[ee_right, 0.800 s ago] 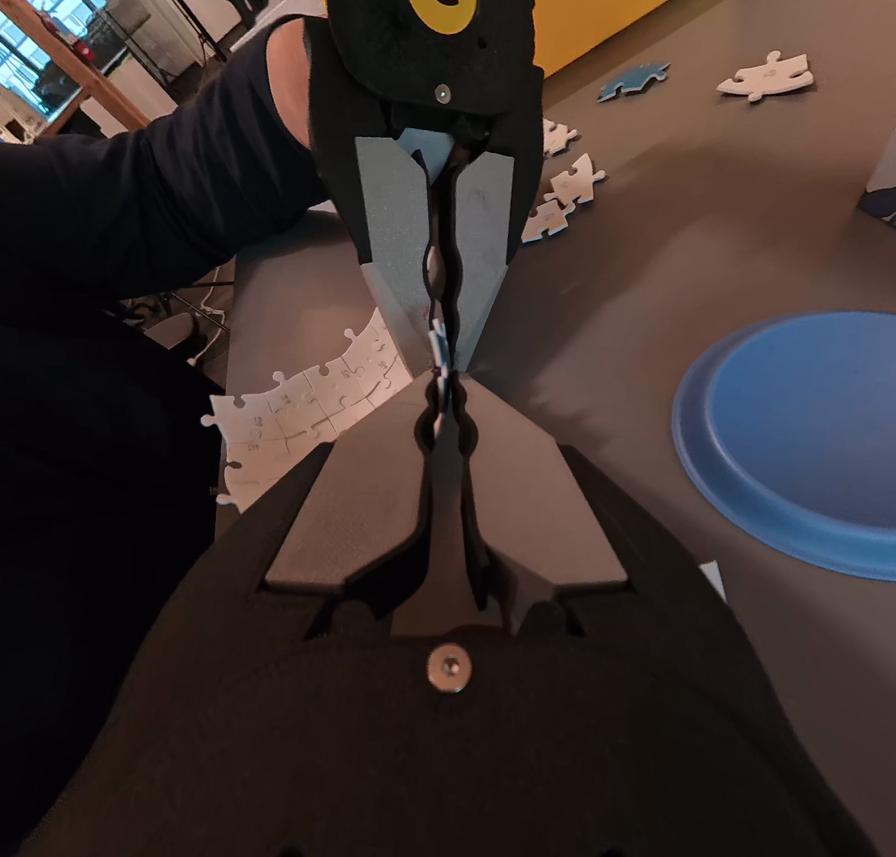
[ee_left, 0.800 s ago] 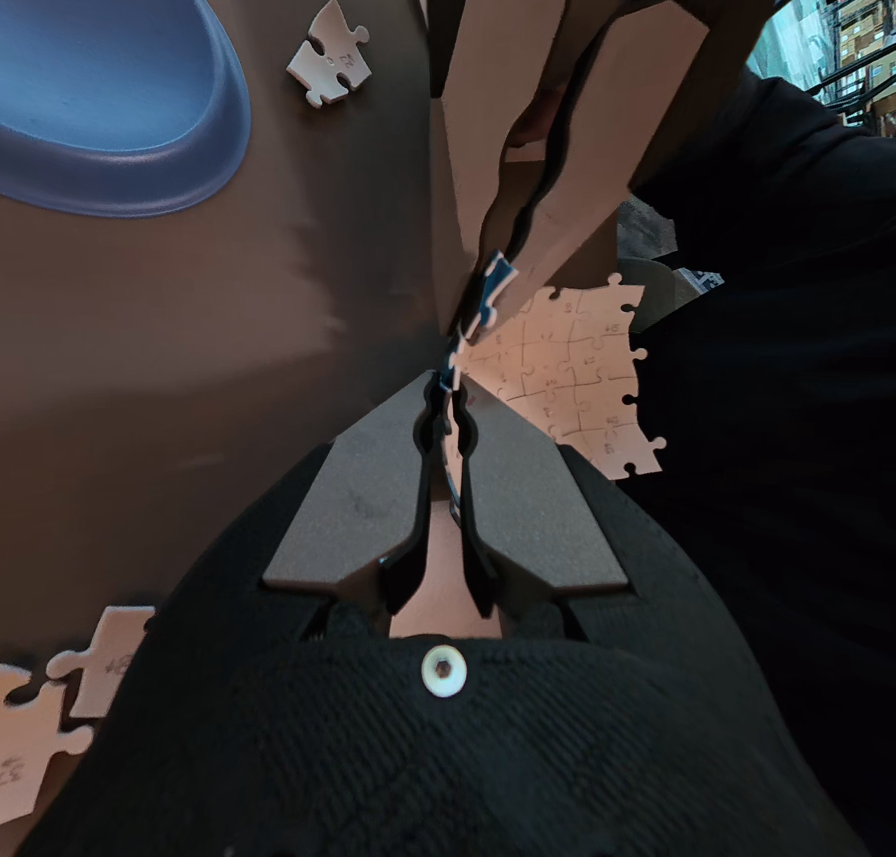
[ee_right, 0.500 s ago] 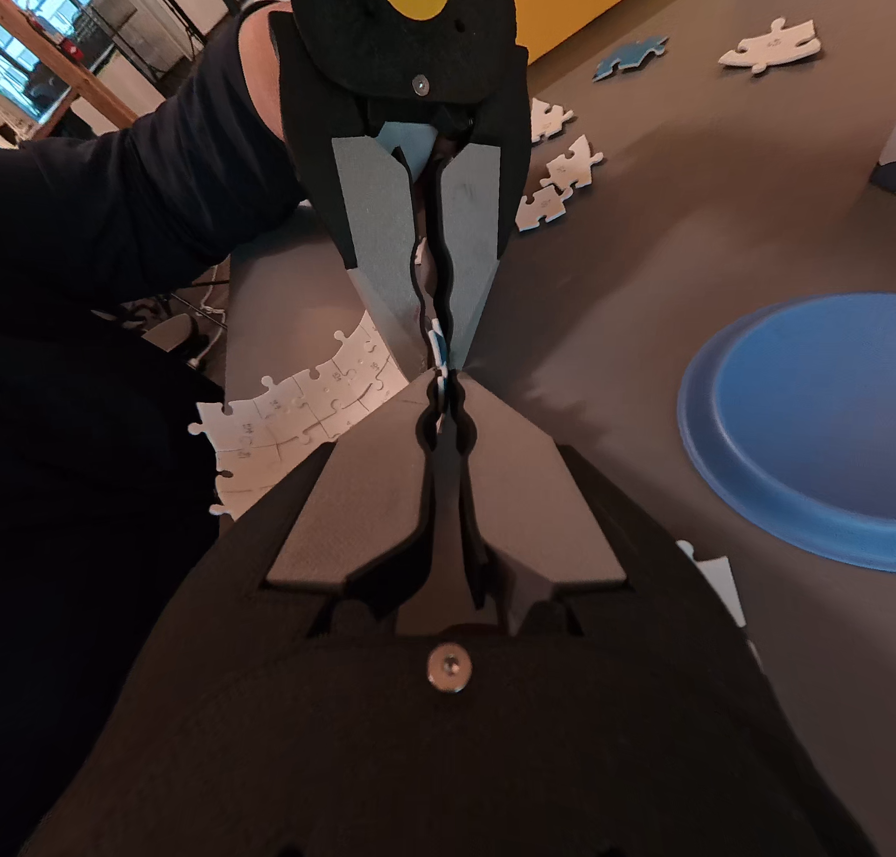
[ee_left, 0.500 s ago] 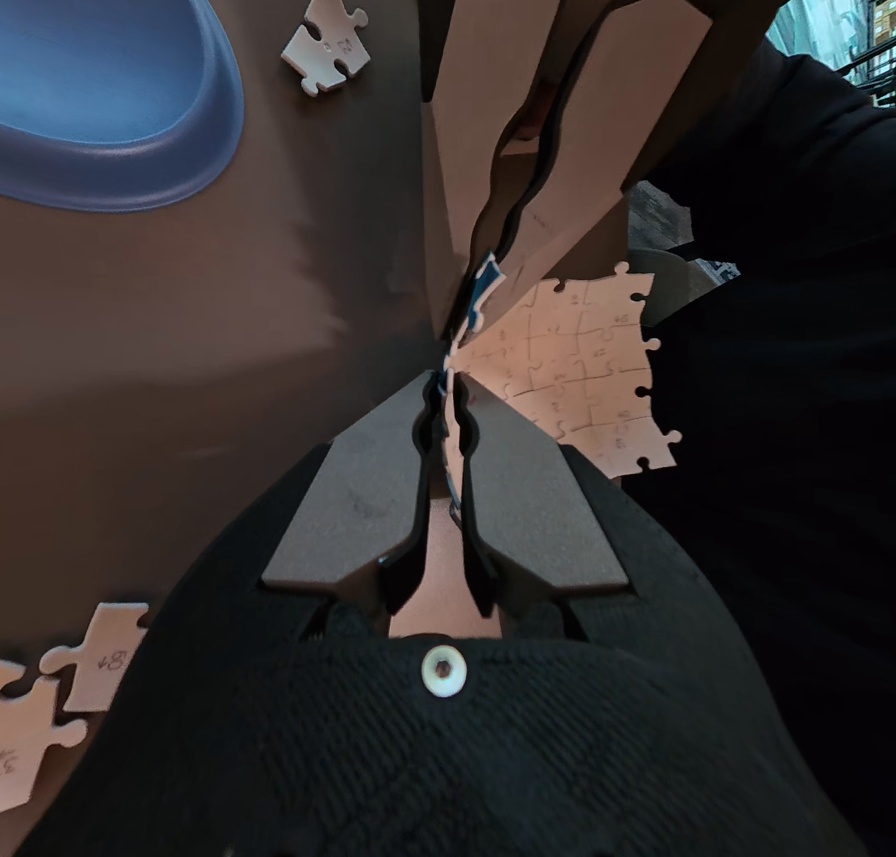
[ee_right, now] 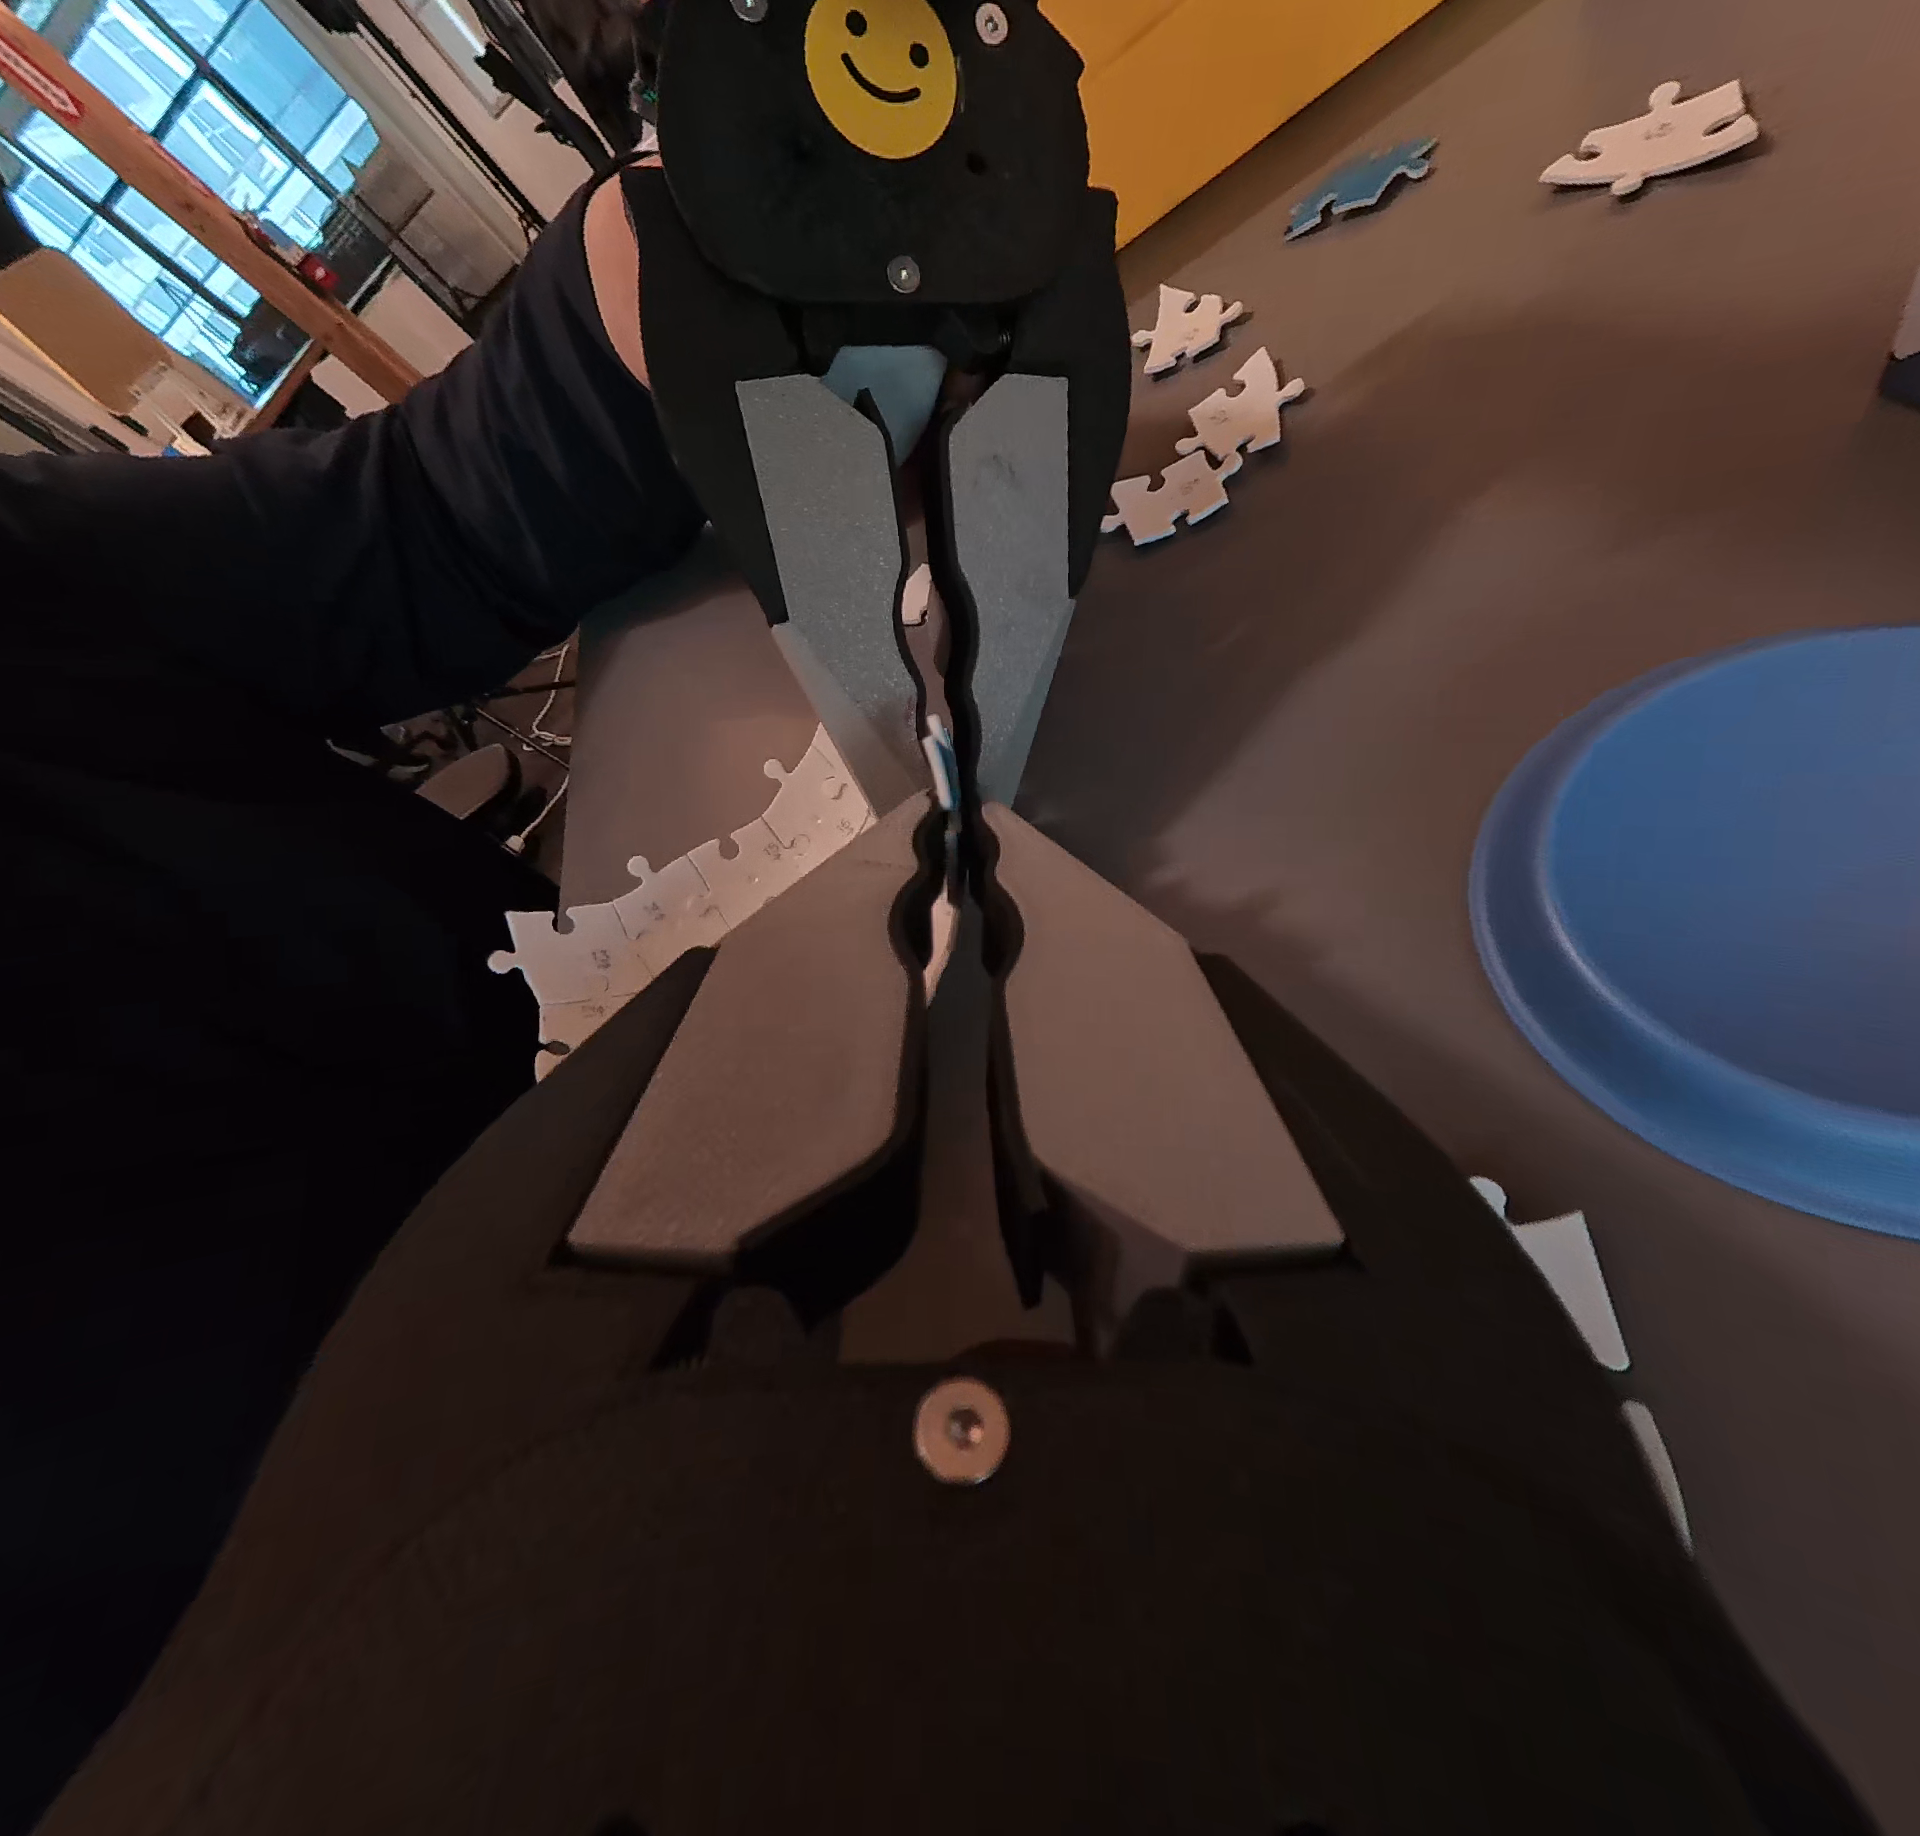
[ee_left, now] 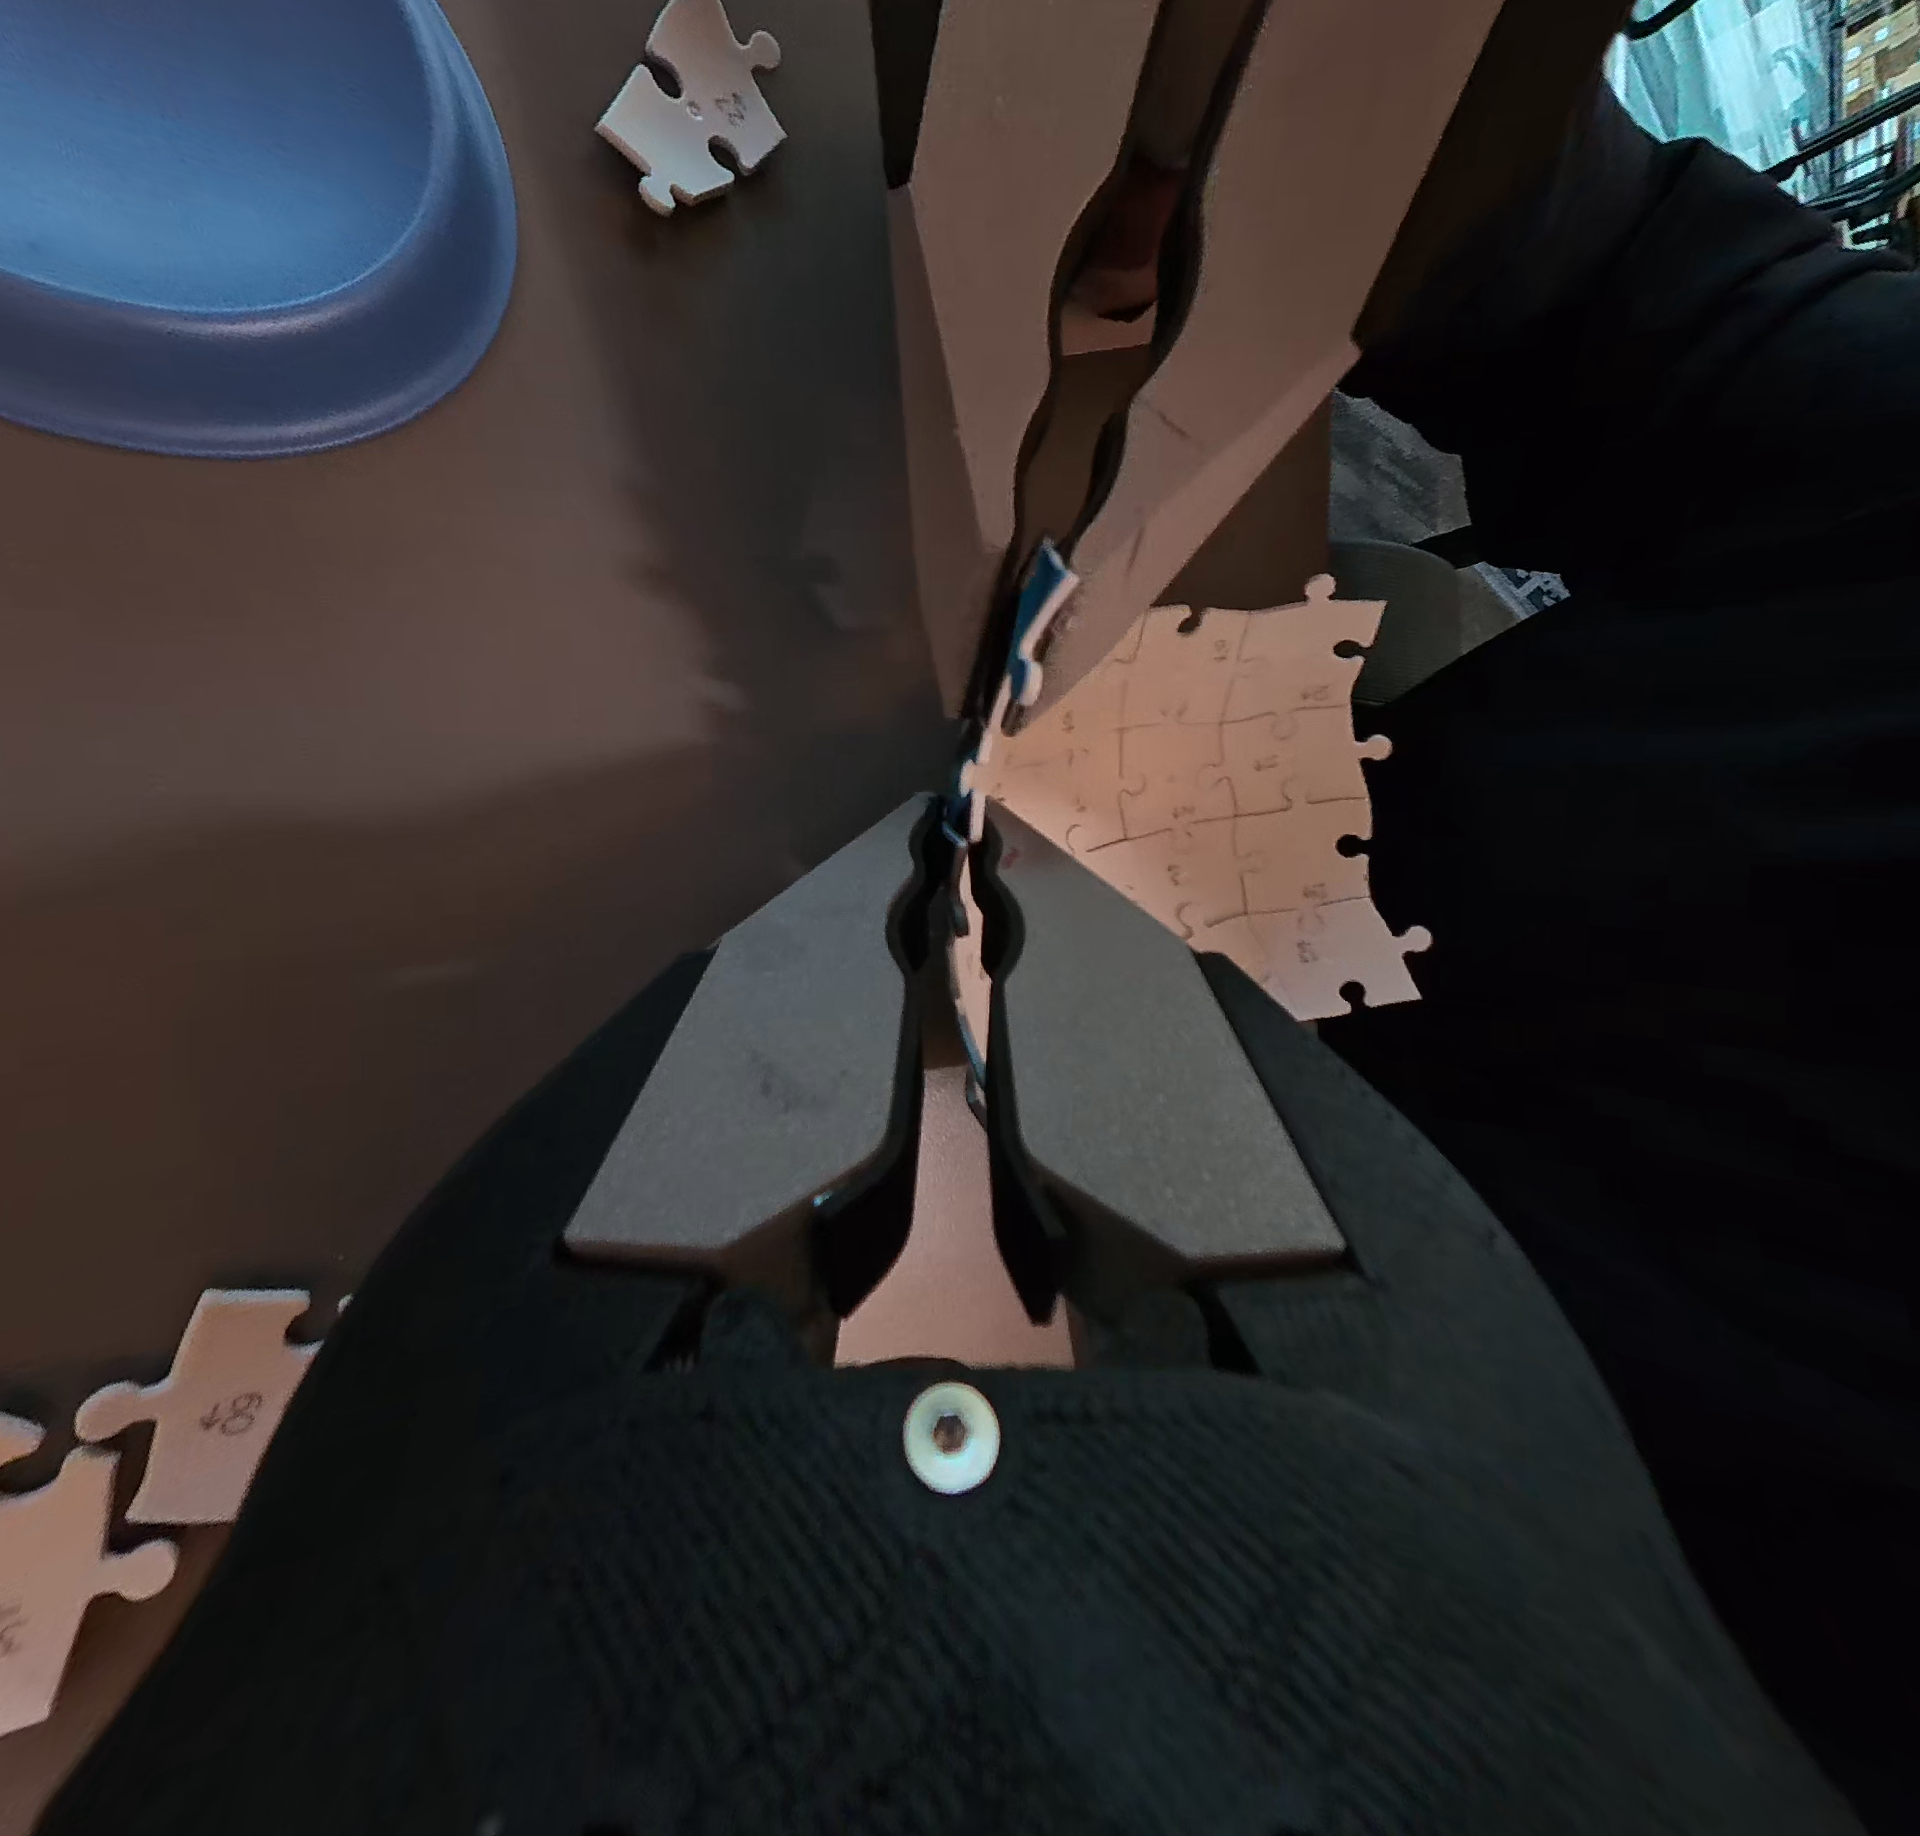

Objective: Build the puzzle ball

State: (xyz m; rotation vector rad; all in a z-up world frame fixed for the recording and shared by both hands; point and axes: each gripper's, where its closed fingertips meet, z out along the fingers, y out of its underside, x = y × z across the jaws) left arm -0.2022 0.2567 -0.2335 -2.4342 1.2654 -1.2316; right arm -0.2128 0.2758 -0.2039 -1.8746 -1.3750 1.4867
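Observation:
My left gripper [ee_left: 961, 820] and right gripper [ee_right: 956, 830] meet tip to tip above the dark table. The left gripper is shut on the edge of a curved section of joined puzzle pieces [ee_left: 1226, 789], white backs up, which fans out to the right and past the table edge; the section also shows in the right wrist view [ee_right: 717, 882]. The right gripper [ee_left: 987, 706] is shut on a single blue-and-white puzzle piece [ee_left: 1039, 612], held edge-on against that section. In the right wrist view the piece [ee_right: 940, 752] is a thin sliver between the left gripper [ee_right: 951, 747] and my own tips.
A blue dish [ee_left: 208, 176] [ee_right: 1714, 903] stands beside the grippers. Loose white pieces lie on the table [ee_left: 696, 124] [ee_left: 208, 1391] [ee_right: 1195, 436] [ee_right: 1652, 139], with one blue piece [ee_right: 1361, 186] farther off. A yellow wall [ee_right: 1247, 20] stands at the far side. The person's dark sleeve [ee_right: 312, 539] fills the near side. Only a small space, under 4 cm, lies between the two pairs of fingers. The blue dish [ee_left: 208, 176] is about 11 cm from my right fingertips. It turns up in the right wrist view [ee_right: 1663, 819] as well.
Both grippers stay shut and tip to tip. In the right wrist view the left gripper has dropped a little in the frame, so more of its body shows. The joined section has shifted slightly.

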